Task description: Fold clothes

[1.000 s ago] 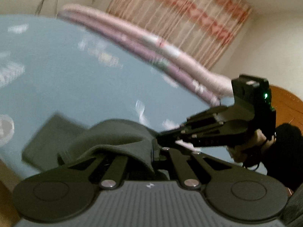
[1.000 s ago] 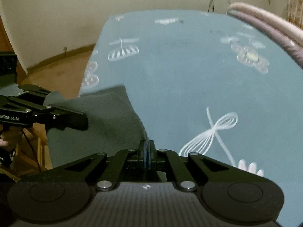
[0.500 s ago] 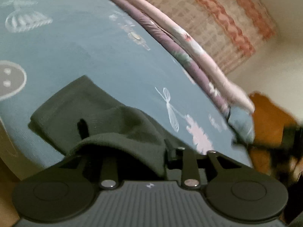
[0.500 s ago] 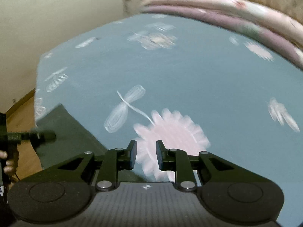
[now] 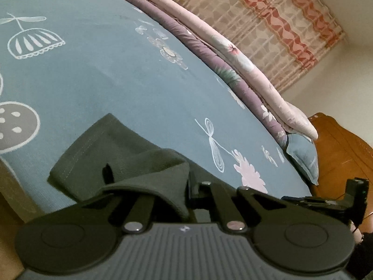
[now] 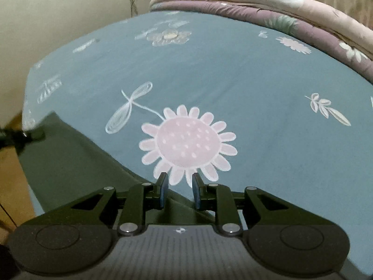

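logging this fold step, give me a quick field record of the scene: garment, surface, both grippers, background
garment: dark green cloth, lying at the bed's near edge, one corner lifted
surface: blue bedsheet with white and pink flower prints
left gripper: shut on the cloth's raised corner
right gripper: open, nothing between the pads, just above the cloth's edge
background: folded pink and purple quilts along the far side, red-patterned curtain

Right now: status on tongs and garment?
Left tongs shut on dark green garment, fold draped over them. Right tongs open, empty, over bedsheet. Nothing in the way.
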